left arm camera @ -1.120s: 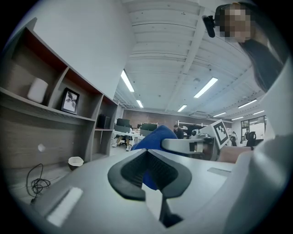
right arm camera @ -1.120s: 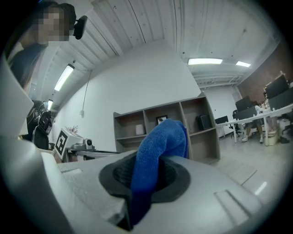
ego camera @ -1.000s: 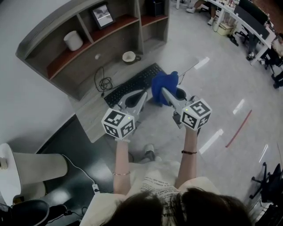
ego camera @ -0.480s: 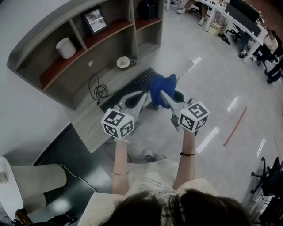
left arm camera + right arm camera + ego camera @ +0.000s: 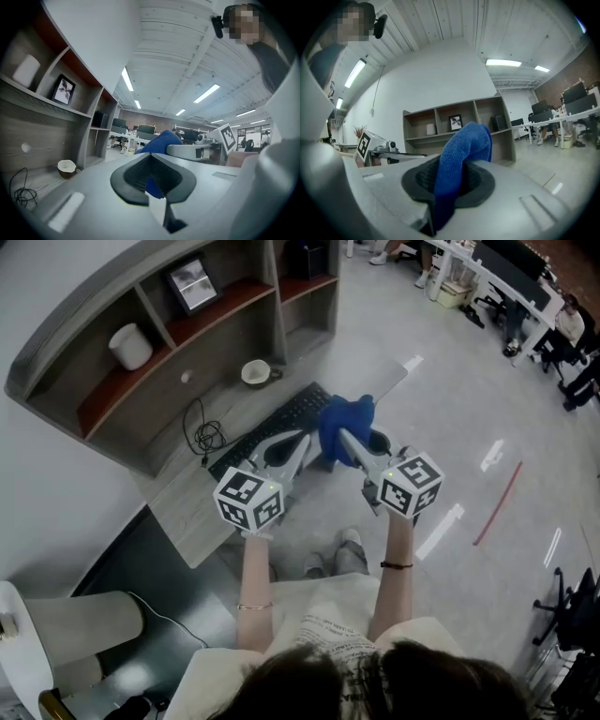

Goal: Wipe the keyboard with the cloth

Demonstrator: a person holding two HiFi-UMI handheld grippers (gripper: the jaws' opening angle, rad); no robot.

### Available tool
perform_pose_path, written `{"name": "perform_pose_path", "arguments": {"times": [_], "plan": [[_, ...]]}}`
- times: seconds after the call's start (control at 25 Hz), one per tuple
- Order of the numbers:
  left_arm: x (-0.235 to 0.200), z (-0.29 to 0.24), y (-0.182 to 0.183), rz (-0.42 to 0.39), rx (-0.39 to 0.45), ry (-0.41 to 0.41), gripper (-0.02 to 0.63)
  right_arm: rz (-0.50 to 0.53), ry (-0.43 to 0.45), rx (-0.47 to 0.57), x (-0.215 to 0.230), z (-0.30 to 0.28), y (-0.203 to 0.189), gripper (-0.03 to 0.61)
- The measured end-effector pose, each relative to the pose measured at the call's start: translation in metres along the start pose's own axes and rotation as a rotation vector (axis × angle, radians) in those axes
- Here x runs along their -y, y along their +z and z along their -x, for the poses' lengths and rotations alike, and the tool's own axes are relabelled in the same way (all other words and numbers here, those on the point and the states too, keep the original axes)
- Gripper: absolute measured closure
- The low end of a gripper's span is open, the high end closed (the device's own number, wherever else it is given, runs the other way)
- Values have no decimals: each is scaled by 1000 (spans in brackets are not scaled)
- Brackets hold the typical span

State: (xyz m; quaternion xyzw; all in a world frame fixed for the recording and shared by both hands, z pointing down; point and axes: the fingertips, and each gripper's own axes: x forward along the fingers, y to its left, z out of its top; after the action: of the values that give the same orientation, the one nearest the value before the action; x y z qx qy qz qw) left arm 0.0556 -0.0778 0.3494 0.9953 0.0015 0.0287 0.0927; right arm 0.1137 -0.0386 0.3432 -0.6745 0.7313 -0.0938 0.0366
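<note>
The cloth (image 5: 345,418) is being pinched between the closed jaws of the right gripper (image 5: 343,437). In the right gripper view a blue fold is being squeezed between the pads and pushed out past the fingertips, with the rest hanging below them. It is probably being held this way so that a loose wad can be pressed onto the keys. The left gripper (image 5: 298,441) is being carried just beside it, its jaws drawn nearly together on nothing. The blue glimpsed through their slit is judged to be the cloth beyond.

The keyboard (image 5: 267,435) is lying under and ahead of both sets of fingertips, on the desk (image 5: 183,498), and no contact can be made out. Wiping is judged not yet begun.

Room beyond the fingertips is being limited by the shelf unit (image 5: 234,329), with a bowl (image 5: 254,372) and a coiled cable (image 5: 199,423) lying between it and the keyboard. Right of the right fingers the desk is ending at open floor, so strokes along the keyboard's length are being favoured.
</note>
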Motion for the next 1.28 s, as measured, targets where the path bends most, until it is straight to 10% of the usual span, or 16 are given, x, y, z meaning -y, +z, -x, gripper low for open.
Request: {"name": "perform_pose_path", "arguments": {"times": [1.28], "plan": [[-53,-128,1,69,22,272,612,-20,252,-101,148,-57,17,520]]}}
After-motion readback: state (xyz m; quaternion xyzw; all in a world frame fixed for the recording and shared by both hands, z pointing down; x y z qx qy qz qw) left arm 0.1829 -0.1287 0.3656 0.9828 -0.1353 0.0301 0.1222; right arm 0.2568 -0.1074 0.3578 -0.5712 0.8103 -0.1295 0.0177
